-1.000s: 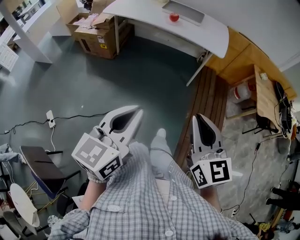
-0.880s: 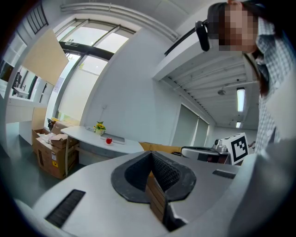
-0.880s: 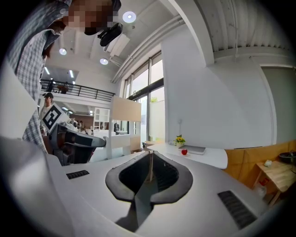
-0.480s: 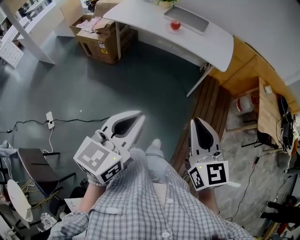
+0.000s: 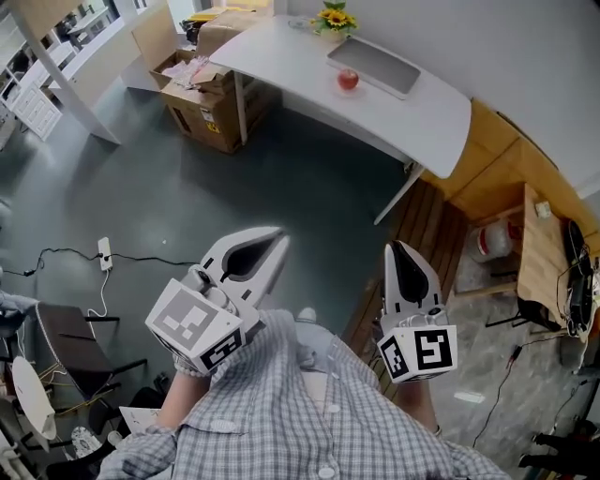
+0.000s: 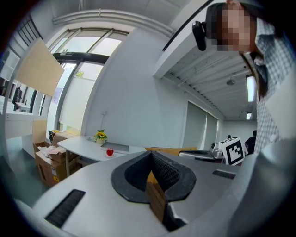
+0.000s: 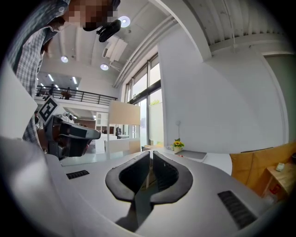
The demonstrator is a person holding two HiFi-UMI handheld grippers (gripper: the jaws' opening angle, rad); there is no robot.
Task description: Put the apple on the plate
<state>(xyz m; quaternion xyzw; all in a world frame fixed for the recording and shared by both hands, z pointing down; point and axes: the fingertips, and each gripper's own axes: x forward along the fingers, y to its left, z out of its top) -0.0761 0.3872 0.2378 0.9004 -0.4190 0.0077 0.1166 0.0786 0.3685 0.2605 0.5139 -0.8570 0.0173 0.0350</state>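
Nearer in head view: table point(image 5: 427, 112) with apple point(image 5: 348, 80); sunflowers point(image 5: 335, 17) now visible.

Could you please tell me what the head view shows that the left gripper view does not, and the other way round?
Only the head view shows the power strip with its cable on the floor, and the whole right gripper; the other view catches just its marker cube. Only the left gripper view shows the tall windows and the ceiling light. Both show the white desk with the apple and sunflowers on it, the cardboard boxes beside it, and the left gripper, jaws together.
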